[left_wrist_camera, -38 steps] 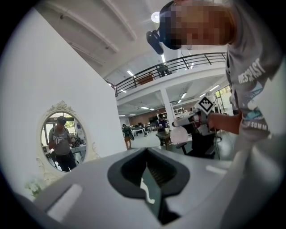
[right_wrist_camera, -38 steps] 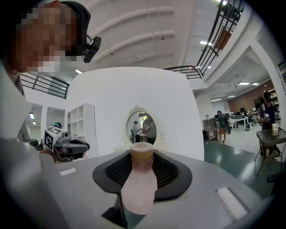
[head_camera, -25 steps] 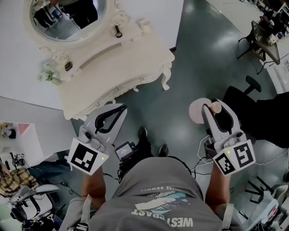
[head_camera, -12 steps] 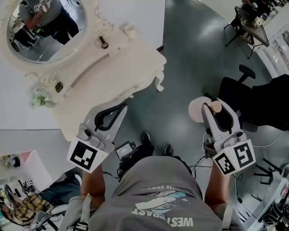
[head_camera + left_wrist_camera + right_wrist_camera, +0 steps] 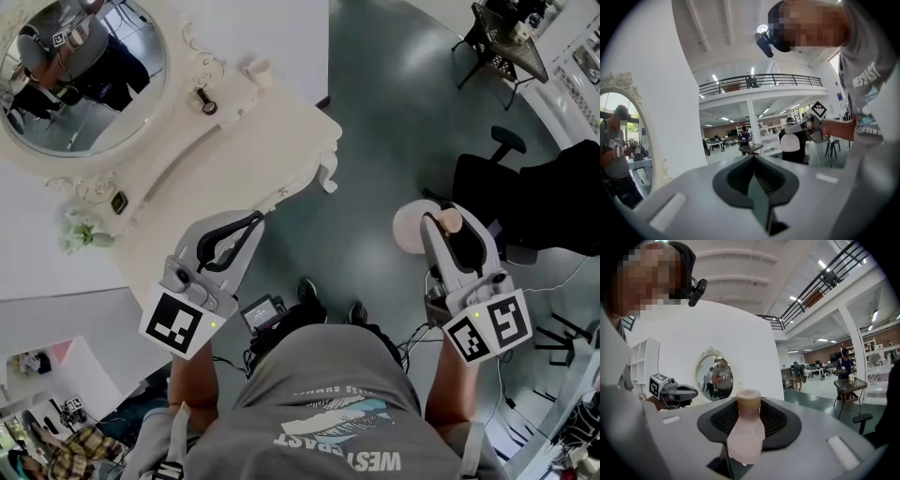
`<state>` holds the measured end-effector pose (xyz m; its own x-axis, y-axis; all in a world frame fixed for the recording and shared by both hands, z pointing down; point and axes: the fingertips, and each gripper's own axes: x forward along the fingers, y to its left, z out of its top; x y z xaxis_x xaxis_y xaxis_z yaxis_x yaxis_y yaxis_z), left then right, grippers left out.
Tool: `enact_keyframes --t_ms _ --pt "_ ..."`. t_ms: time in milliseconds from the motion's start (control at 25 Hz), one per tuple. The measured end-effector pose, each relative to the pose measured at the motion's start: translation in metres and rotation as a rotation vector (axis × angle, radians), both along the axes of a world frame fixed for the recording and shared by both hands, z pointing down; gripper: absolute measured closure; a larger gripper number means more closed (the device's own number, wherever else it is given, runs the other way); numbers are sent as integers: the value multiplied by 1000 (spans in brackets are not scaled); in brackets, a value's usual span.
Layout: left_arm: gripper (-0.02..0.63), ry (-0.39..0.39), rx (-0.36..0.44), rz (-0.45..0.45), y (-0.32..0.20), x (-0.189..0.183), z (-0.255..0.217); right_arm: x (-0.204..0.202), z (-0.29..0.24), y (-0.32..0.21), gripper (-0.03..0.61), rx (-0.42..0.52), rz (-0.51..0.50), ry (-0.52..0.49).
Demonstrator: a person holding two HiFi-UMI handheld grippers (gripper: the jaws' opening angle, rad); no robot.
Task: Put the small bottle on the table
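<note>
The cream worktop (image 5: 239, 141) stands ahead. Short of it, my right claw (image 5: 447, 223) grips the small bottle (image 5: 412, 230). My left claw (image 5: 251, 223), nearer the worktop, is clenched on nothing.

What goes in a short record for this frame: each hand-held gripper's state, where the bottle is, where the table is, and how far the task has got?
Right hand-held gripper: shut on the small bottle, pink body between the jaws
Left hand-held gripper: jaws together, nothing between them
Table: white dressing table with a round mirror, ahead and to the person's left
Bottle position: over the grey floor, off to the right of the table, not above it
Task status: bottle not yet set down
</note>
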<state>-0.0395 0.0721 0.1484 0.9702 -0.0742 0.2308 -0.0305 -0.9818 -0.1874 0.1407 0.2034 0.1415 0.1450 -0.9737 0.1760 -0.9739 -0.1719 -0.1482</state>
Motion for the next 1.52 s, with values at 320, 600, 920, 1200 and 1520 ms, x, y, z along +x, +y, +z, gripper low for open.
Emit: enact_keyframes --t_ms 320,600,920,1200,1520 --pt "611 7 -7 31 -24 2 0 -1 -4 -19 434 -2 34 12" --pt "611 22 -9 58 -39 -3 0 -6 -9 -32 434 -4 60 32" --pt "611 29 -27 -2 -64 -12 1 -3 -11 -68 434 -8 12 41" --pt "611 15 -21 -117 -94 -6 6 21 -1 -119 434 -8 -89 25" --pt "611 0 -36 -244 -131 7 14 46 6 -190 434 -23 -225 13"
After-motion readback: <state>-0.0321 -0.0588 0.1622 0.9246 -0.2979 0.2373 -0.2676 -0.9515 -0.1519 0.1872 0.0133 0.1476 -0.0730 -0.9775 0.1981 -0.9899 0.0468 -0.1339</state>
